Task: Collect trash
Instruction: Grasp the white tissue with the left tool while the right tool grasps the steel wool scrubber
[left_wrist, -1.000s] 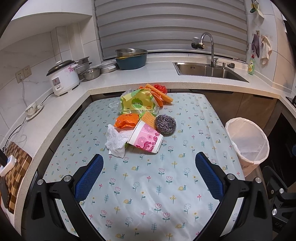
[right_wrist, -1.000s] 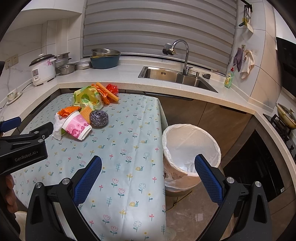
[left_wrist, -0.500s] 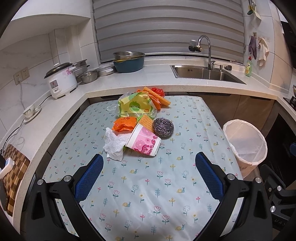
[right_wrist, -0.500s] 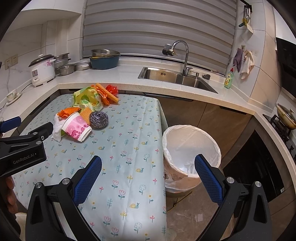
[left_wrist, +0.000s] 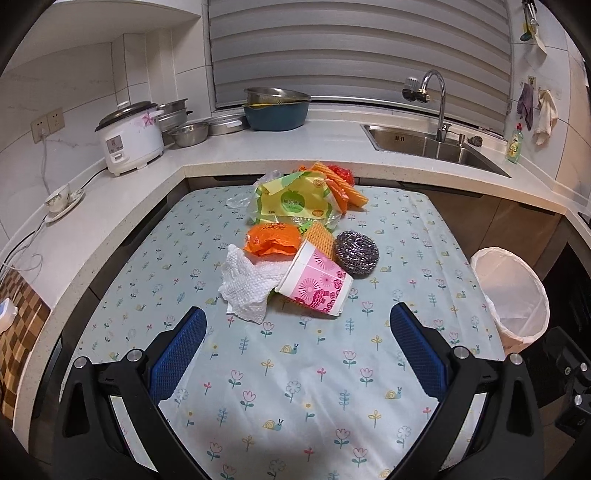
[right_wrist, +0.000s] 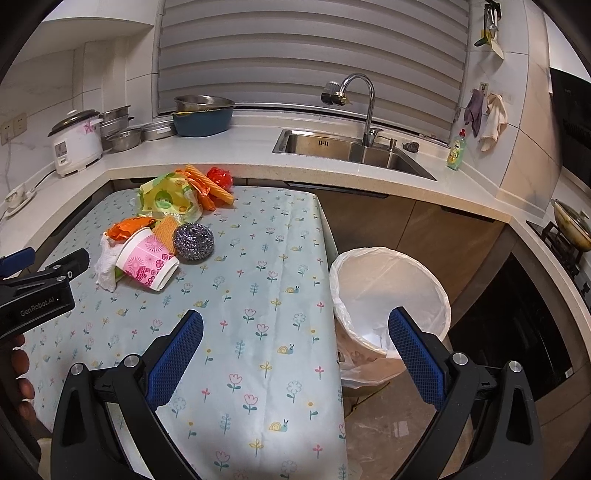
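Observation:
A heap of trash lies mid-table: a pink paper cup (left_wrist: 314, 284) (right_wrist: 146, 262) on its side, a crumpled white tissue (left_wrist: 249, 282), an orange wrapper (left_wrist: 272, 240), a steel scourer (left_wrist: 356, 252) (right_wrist: 194, 242), a yellow-green bag (left_wrist: 293, 201) (right_wrist: 166, 197) and orange wafers (left_wrist: 343, 186). A white-lined trash bin (right_wrist: 389, 295) (left_wrist: 511, 295) stands on the floor right of the table. My left gripper (left_wrist: 298, 332) hovers open just short of the cup and tissue. Over the table's right edge, my right gripper (right_wrist: 295, 332) is open and holds nothing.
The table (left_wrist: 295, 369) has a floral cloth. An L-shaped counter carries a rice cooker (left_wrist: 129, 142), metal bowls (left_wrist: 188, 133), a blue basin (left_wrist: 277, 110) and a sink (right_wrist: 347, 149). A stove with a pan (right_wrist: 570, 225) is far right. A hand (right_wrist: 20, 369) grips the left tool.
The left gripper has drawn nearer to the trash heap, which now looks larger and closer between its fingers. The right gripper has barely moved.

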